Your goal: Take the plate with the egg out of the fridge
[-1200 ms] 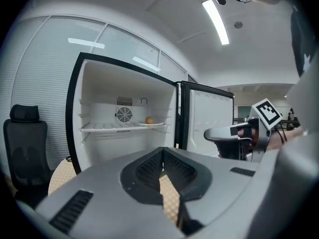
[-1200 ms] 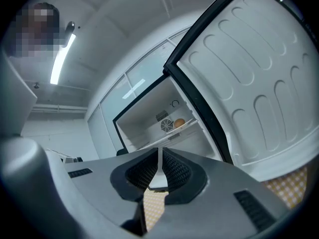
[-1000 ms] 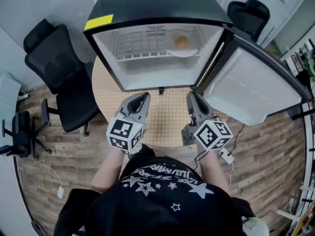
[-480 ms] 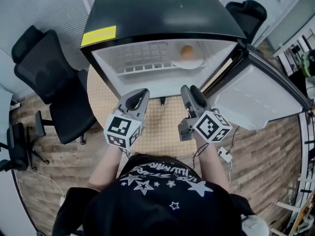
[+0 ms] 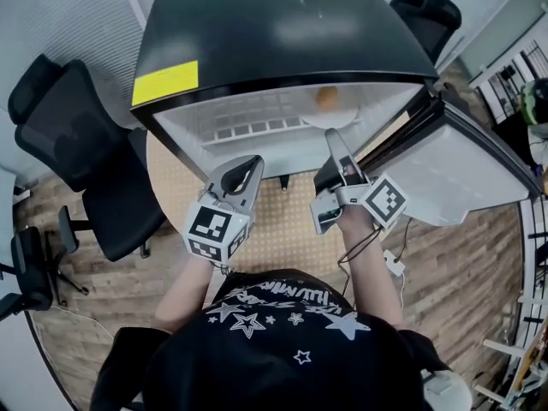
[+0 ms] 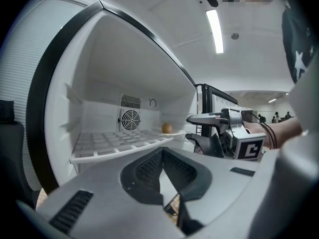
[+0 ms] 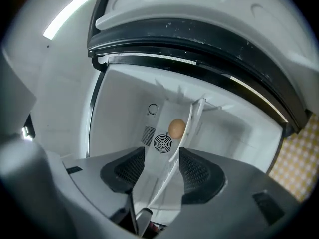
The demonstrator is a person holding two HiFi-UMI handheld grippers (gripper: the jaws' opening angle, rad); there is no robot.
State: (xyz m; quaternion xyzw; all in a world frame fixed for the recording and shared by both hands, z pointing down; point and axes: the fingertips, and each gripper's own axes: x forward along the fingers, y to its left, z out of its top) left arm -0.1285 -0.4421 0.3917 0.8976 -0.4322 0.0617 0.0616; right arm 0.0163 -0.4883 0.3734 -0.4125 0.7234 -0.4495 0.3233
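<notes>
- The plate (image 5: 336, 116) lies flat on the wire shelf (image 5: 248, 127) inside the fridge (image 5: 282, 24), at the shelf's 3 o'clock end.
- The egg (image 5: 326, 98) sits on the plate. It looks near-round in every view, so I cannot tell which way its long axis runs.
- The right claw (image 5: 336, 148) is rolled onto its side and points toward 12 o'clock at the plate. Its jaws are opening with nothing between them, and it is clear of the plate.
- The left claw (image 5: 244, 171), at the right claw's 9 o'clock, is clenched and empty above the tabletop (image 5: 282, 221).
- The fridge door (image 5: 445, 169) stands wide open at 3 o'clock.
</notes>
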